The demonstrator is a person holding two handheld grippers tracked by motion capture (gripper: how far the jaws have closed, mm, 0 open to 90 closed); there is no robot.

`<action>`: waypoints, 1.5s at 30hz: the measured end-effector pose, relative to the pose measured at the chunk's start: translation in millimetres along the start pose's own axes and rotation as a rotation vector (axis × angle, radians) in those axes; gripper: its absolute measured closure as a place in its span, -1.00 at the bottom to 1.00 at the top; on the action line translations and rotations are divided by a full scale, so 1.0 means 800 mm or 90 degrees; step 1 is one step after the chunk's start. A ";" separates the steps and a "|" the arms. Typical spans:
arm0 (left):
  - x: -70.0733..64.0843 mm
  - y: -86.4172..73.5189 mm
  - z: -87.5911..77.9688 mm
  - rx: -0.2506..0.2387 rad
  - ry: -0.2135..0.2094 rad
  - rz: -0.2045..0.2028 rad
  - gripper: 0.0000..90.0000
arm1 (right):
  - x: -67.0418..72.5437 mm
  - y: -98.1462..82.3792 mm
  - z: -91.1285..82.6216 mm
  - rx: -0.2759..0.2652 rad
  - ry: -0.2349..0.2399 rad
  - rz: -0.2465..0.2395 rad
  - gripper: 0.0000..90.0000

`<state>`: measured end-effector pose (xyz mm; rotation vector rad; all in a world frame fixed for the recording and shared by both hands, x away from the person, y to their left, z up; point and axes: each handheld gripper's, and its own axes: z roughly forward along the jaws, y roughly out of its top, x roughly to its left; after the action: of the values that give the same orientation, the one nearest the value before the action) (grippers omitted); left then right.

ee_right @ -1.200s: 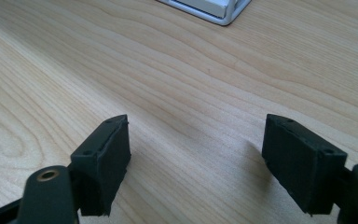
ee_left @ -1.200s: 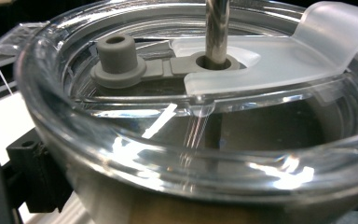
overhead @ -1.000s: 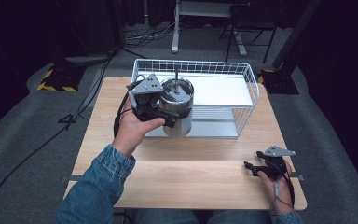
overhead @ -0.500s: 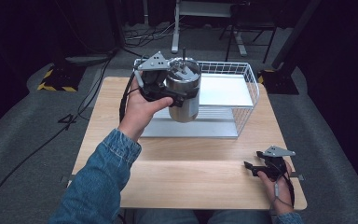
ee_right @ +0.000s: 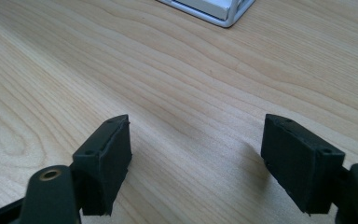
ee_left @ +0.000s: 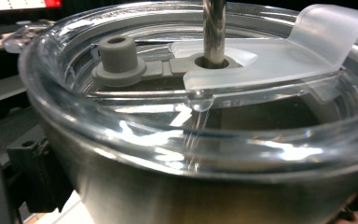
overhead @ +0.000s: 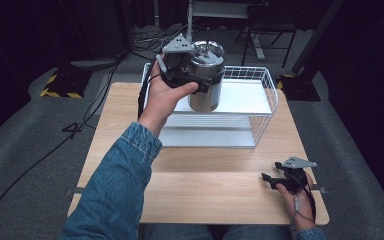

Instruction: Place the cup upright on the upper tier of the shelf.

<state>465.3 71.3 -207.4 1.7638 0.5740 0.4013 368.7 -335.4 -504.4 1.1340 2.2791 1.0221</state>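
A stainless steel tumbler [overhead: 207, 97] with a clear lid [ee_left: 200, 98] and a metal straw [ee_left: 213, 28] hangs in the air above the white wire basket [overhead: 267, 100]. My left gripper [overhead: 196, 80] is shut on the tumbler's upper body, held from the left by a hand in a denim sleeve. In the left gripper view the lid is very close, with one black jaw at the lower left edge. My right gripper [overhead: 270, 179] rests on the wooden table [overhead: 205, 195] at the near right. It [ee_right: 196, 163] stands open, with bare wood between its pads.
The basket stands at the table's far middle, with a white floor and a low front rim. One of its corners [ee_right: 228, 16] shows at the top of the right gripper view. Dark floor, cables and stand legs lie beyond the table.
My left gripper has carried the tumbler upward and toward the far side, higher over the basket. The right gripper has stayed put.
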 end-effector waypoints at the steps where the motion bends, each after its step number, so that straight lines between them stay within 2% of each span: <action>1: 0.002 0.001 0.003 -0.001 0.003 -0.004 -0.93 | 0.000 0.000 0.000 0.000 -0.001 0.000 -0.45; 6: 0.020 0.006 0.020 -0.012 0.022 -0.012 -0.93 | 0.000 0.000 0.000 0.000 -0.001 -0.001 -0.45; 12: 0.030 0.013 0.037 -0.006 0.028 -0.014 -0.93 | 0.000 0.000 0.000 0.000 -0.001 -0.003 -0.44; 20: 0.031 0.011 0.057 0.007 0.033 -0.014 -0.93 | 0.001 0.000 0.000 -0.001 -0.001 -0.006 -0.44; 22: 0.031 0.007 0.064 0.009 0.031 -0.006 -0.93 | 0.001 0.000 0.000 0.000 0.000 -0.005 -0.44; 27: 0.032 0.002 0.074 0.011 0.040 -0.014 -0.93 | 0.001 0.000 0.000 -0.001 0.000 -0.007 -0.44; 36: 0.038 -0.005 0.084 0.026 0.063 -0.019 -0.93 | 0.002 0.000 -0.001 -0.001 0.001 -0.009 -0.44; 45: 0.041 -0.012 0.090 0.032 0.070 -0.027 -0.93 | 0.002 0.000 -0.001 -0.002 0.002 -0.014 -0.44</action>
<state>529.9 34.9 -236.6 1.7822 0.7040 0.4587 367.3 -334.5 -504.1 1.1048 2.2871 1.0195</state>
